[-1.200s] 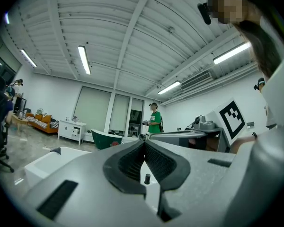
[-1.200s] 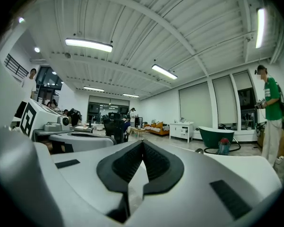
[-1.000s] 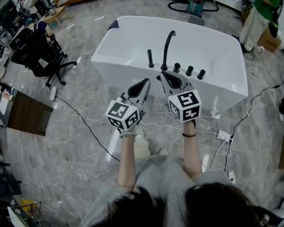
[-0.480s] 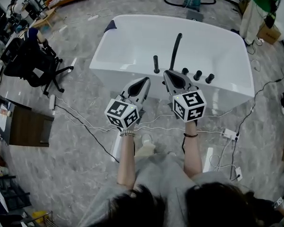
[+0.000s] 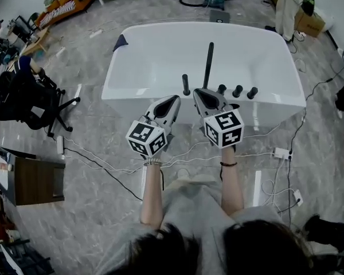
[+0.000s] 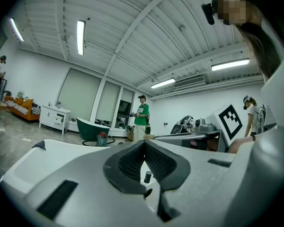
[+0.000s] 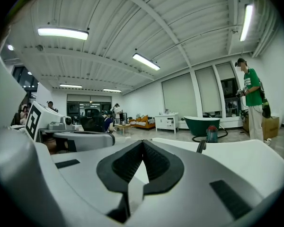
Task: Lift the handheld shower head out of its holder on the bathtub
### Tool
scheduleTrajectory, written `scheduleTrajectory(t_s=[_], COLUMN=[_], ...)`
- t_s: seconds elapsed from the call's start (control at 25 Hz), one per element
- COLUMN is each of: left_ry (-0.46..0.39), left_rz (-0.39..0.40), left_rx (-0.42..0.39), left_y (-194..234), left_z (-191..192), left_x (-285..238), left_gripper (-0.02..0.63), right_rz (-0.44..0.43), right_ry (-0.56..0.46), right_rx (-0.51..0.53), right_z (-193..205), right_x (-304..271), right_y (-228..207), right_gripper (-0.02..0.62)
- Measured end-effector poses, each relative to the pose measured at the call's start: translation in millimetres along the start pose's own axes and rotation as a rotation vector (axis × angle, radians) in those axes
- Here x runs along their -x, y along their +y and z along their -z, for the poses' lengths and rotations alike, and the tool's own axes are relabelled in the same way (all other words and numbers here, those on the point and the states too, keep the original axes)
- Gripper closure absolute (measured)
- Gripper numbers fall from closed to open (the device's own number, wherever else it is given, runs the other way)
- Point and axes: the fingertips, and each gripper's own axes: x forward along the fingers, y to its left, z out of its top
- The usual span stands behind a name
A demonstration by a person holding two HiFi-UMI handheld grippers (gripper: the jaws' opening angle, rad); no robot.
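Both hand-held grippers are seen with their jaws pressed together and nothing between them. The left hand-held gripper [image 5: 172, 99] and the right hand-held gripper [image 5: 200, 92] are held side by side, near each other but apart, and are pointed roughly level toward the near side of the white bathtub [image 5: 149, 67]. The shower head [image 5: 186, 85], a short black upright rod, is seated in its holder on the near rim of the bathtub, just left of the tall black spout [image 5: 208, 62]. It is untouched, and in the head view it is found just beyond the tips of the two hand-held grippers, between them. Three black knobs [image 5: 237, 90] are lined up along the same rim to the right of the spout. A power strip [image 5: 281, 152] is laid on the grey floor [image 5: 92, 211] beside the bathtub, and a black office chair [image 5: 23, 99] is parked well to the left. A person in a green shirt [image 7: 251, 96] is seen standing beyond the bathtub in the right gripper view.
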Motion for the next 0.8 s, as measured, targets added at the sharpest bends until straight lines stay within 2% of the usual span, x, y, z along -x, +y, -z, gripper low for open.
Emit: scheduleTrajectory(t_s=[0.24,0.48,0.8], left_ry=[0.02,0.041,0.05], left_rz=[0.028,0.041,0.011], left_rx=[0.036,0.066,0.066], left_y=[11.9,15.7,25.4], left_z=[10.5,21.9,23.1], left_x=[-11.7,-36.0,-72.3], left_gripper=[0.601,0.601,0.601], right_rz=[0.03,0.024,-0.037], right_ry=[0.074,0.122,0.143], right_rx=[0.013,0.015,0.043], right_z=[19.1,30.6,23.2], right_x=[-9.7,-18.8,-40.2], right_y=[-8.1,-27.6,-55.2], right_gripper=[0.594,0.594,0.594])
